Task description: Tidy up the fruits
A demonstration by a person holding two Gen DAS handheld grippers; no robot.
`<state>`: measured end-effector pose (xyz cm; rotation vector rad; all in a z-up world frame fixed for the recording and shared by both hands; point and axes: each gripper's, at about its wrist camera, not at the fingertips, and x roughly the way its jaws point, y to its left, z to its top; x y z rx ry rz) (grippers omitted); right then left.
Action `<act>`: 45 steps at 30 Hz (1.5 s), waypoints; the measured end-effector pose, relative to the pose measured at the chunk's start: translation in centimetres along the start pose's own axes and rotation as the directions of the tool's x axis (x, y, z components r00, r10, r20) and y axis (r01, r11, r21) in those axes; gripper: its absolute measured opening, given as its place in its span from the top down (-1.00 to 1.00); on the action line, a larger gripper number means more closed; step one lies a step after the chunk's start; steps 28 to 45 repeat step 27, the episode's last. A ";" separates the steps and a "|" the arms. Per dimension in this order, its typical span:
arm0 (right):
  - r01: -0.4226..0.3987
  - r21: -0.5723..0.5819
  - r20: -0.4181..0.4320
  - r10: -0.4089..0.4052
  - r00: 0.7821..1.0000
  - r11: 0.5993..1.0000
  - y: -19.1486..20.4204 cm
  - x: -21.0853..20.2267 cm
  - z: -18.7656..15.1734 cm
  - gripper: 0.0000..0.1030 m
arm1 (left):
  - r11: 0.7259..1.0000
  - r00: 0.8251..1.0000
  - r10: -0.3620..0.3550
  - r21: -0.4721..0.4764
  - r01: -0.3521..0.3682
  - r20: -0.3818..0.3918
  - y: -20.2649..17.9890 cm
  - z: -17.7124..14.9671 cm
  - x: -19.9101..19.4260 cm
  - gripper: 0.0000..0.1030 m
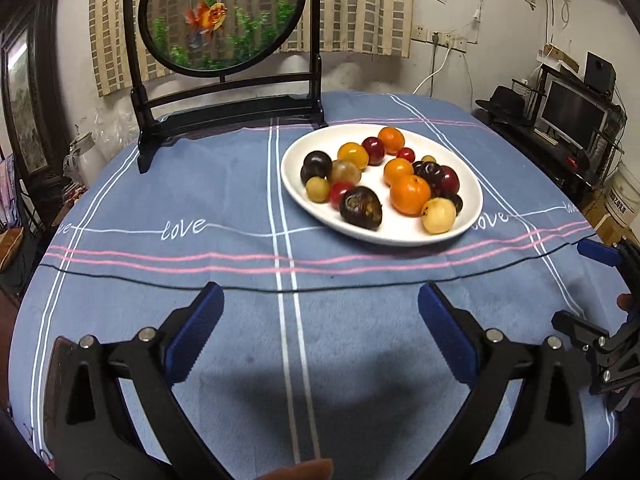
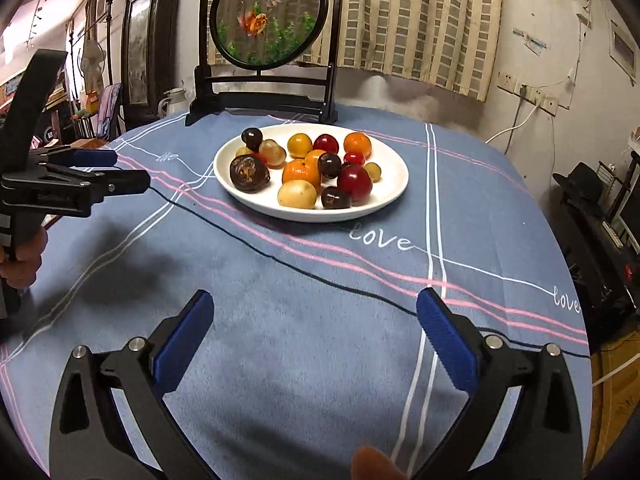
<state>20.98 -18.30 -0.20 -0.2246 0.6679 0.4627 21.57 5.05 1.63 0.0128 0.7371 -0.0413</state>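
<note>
- Blue ribbed pads line the left gripper (image 1: 320, 308); its jaws stand wide apart with nothing between them, low over the near tabletop (image 1: 160, 208).
- The right gripper (image 2: 314, 316) is spread just as wide and also holds nothing, hovering over the near right part of the cloth.
- In the right wrist view the left gripper also shows at the far left edge, held by a hand (image 2: 22, 256).
- Beyond both, toward the far middle of the tabletop, sits a white plate (image 1: 400, 236); all the fruits (image 1: 408, 194) in view lie on it: oranges, dark plums, red cherries, pale yellow ones, a brown rough-skinned one at its near edge.
- No fruit lies loose on the cloth, and no second container is seen.
- Judgement: this fits either fruits already gathered on the plate, or a mixed heap awaiting sorting; the pictures do not settle which.
- Behind the plate stands a goldfish screen (image 1: 222, 16).
</note>
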 end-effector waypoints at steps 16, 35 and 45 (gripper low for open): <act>-0.017 0.023 -0.037 0.018 0.999 1.000 -0.1 0.6 -0.4 -0.97 | 0.999 1.000 0.005 0.034 -0.006 0.017 -0.2 -1.2 -0.9 -0.93; -0.022 0.030 -0.043 0.023 0.999 0.999 -0.2 0.8 -0.4 -0.97 | 0.999 0.999 0.022 0.025 -0.023 0.038 0.0 -1.1 -0.9 -0.93; -0.022 0.030 -0.043 0.023 0.999 0.999 -0.2 0.8 -0.4 -0.97 | 0.999 0.999 0.022 0.025 -0.023 0.038 0.0 -1.1 -0.9 -0.93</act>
